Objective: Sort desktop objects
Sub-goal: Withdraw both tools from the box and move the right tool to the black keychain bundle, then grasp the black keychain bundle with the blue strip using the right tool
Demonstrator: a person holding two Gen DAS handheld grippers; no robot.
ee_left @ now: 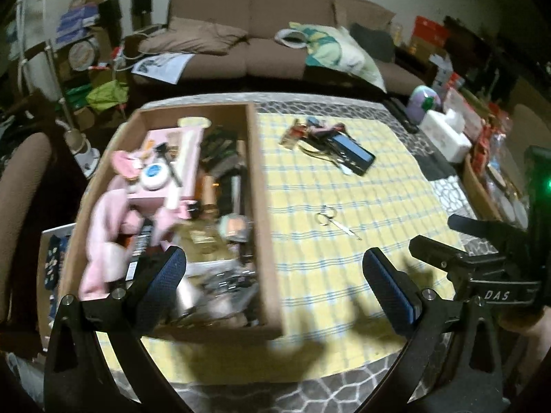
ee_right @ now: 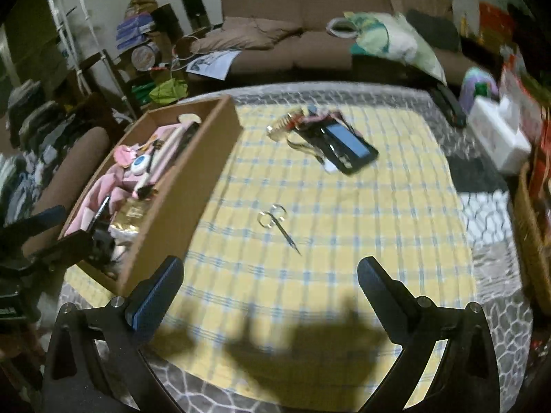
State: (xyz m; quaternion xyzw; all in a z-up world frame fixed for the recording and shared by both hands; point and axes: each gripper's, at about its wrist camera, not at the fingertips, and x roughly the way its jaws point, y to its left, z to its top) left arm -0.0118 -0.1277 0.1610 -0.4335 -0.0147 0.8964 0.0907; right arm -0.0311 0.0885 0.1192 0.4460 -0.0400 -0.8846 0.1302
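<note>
A brown cardboard box (ee_left: 263, 179) (ee_right: 193, 179) full of mixed items sits on the left of a yellow checked cloth (ee_left: 344, 258) (ee_right: 344, 241). Small silver scissors (ee_left: 335, 222) (ee_right: 277, 223) lie mid-cloth. A dark case with a blue panel (ee_left: 354, 153) (ee_right: 347, 146) lies farther back among small pink and gold items (ee_left: 303, 130) (ee_right: 292, 122). My left gripper (ee_left: 273, 275) is open and empty, hovering over the box's near right corner. My right gripper (ee_right: 270, 278) is open and empty above the cloth, in front of the scissors. The right gripper also shows in the left wrist view (ee_left: 444, 241).
A white tissue box (ee_left: 444, 134) (ee_right: 499, 137), a purple object (ee_left: 425, 98) and a wicker basket (ee_right: 533, 234) stand along the table's right side. A black remote (ee_right: 449, 103) lies at the back right. A brown sofa (ee_left: 275, 34) stands behind the table.
</note>
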